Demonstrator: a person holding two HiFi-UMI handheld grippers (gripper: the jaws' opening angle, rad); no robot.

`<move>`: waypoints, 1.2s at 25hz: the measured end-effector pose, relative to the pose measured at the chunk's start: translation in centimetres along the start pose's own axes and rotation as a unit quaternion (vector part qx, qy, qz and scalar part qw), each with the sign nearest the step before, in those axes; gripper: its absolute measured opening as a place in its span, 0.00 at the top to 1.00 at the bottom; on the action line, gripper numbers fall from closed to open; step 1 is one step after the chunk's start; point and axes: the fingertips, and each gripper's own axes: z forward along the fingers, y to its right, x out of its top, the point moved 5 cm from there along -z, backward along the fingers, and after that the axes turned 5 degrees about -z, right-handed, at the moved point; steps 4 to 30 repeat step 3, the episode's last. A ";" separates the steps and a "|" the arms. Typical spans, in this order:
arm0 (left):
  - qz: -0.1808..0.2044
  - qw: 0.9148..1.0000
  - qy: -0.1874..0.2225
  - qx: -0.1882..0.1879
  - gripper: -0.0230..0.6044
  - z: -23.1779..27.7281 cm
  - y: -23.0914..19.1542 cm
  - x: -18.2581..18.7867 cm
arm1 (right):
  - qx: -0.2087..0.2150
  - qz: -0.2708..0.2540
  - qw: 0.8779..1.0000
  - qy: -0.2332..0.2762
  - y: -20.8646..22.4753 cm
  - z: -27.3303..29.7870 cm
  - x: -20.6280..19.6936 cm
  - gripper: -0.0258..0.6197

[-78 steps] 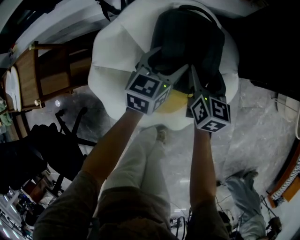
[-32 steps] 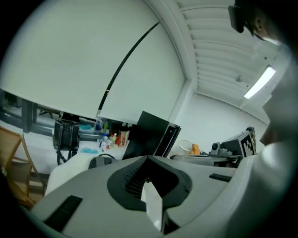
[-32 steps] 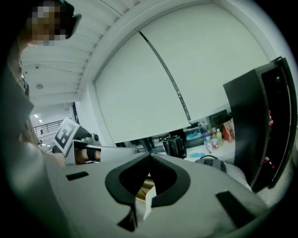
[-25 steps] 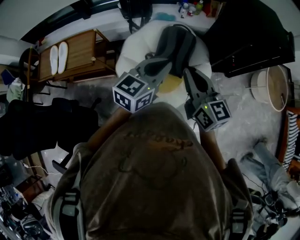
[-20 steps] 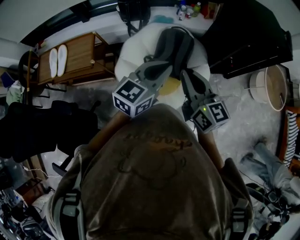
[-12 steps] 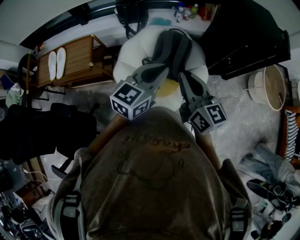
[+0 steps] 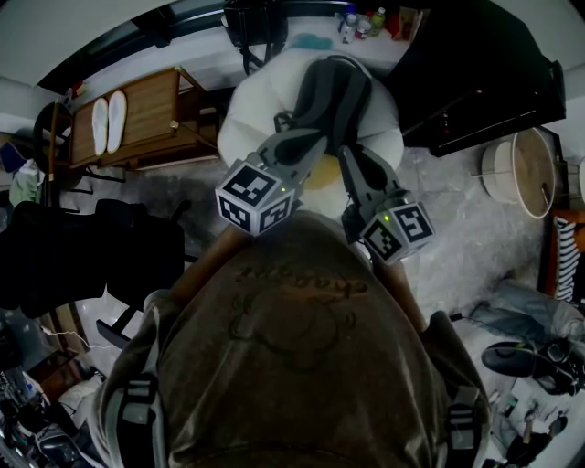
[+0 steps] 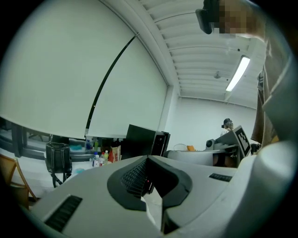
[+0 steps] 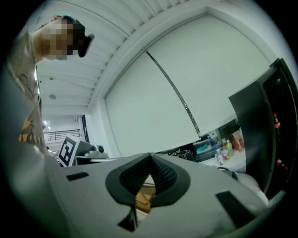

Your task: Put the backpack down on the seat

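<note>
The dark grey backpack lies on the round white seat, with no gripper touching it. My left gripper hovers at the seat's near edge, jaws shut and empty, its tip just short of the backpack. My right gripper hangs beside it to the right, also shut with nothing between the jaws. In the left gripper view the closed left gripper points level across the room. In the right gripper view the right gripper does the same. The backpack shows in neither gripper view.
A wooden table with white slippers stands left of the seat. A black cabinet is to the right, a round basket beyond it. Bottles and a black bag sit on the far ledge. A black chair is at left.
Three seconds ago both grippers were right at the backpack; they have since drawn back from it. Over the last second the right gripper shifted slightly left and rolled. The backpack stays put.
</note>
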 end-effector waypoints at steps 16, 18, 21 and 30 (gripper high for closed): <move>-0.012 1.000 -0.006 0.000 0.96 0.1 -0.1 -0.5 | 0.003 0.007 1.000 -0.006 -0.2 0.1 -0.5 0.96; -0.012 1.000 -0.006 0.000 0.96 0.1 -0.1 -0.5 | 0.003 0.007 1.000 -0.006 -0.2 0.1 -0.5 0.96; -0.012 1.000 -0.006 0.000 0.96 0.1 -0.1 -0.5 | 0.003 0.007 1.000 -0.006 -0.2 0.1 -0.5 0.96; -0.012 1.000 -0.006 0.000 0.96 0.1 -0.1 -0.5 | 0.003 0.007 1.000 -0.006 -0.2 0.1 -0.5 0.96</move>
